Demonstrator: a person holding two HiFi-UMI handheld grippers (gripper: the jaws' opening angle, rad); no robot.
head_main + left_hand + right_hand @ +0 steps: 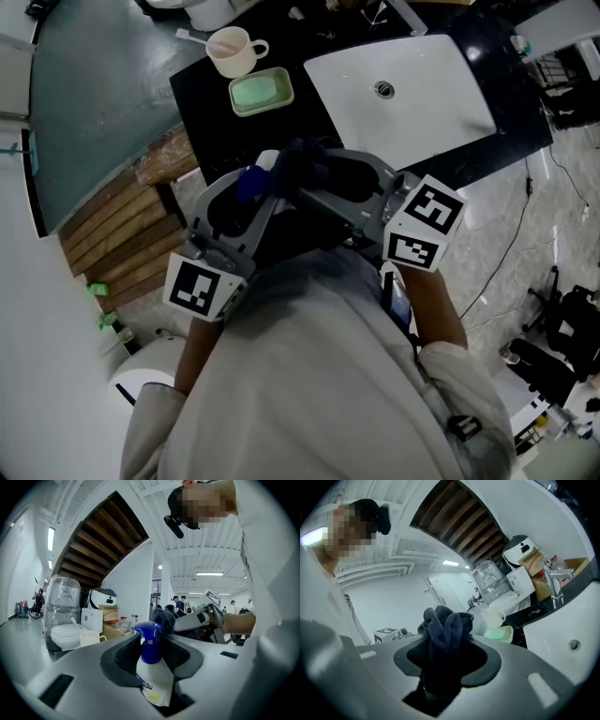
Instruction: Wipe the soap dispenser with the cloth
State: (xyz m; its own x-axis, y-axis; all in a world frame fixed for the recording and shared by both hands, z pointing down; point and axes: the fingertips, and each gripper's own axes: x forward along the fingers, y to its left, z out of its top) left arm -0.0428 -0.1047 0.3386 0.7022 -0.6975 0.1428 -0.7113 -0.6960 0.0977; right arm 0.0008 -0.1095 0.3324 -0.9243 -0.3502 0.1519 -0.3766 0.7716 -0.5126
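Observation:
My left gripper [151, 645] is shut on the soap dispenser [152, 679], a white bottle with a blue pump head [149, 637], and holds it upright. My right gripper [445, 654] is shut on a bunched dark blue cloth [443, 632]. In the head view both grippers are raised close in front of the person's chest. There the cloth [309, 161] lies right beside the blue pump [249, 182]. In the left gripper view the cloth [164, 617] sits just behind the pump top; whether they touch I cannot tell.
Beyond the grippers is a black counter [220, 131] with a white sink [412, 94]. A cream cup [231, 49] and a green soap dish [262, 91] stand to the sink's left. A faucet [553, 581] rises at the sink's back. Wooden steps [122, 234] are on the left.

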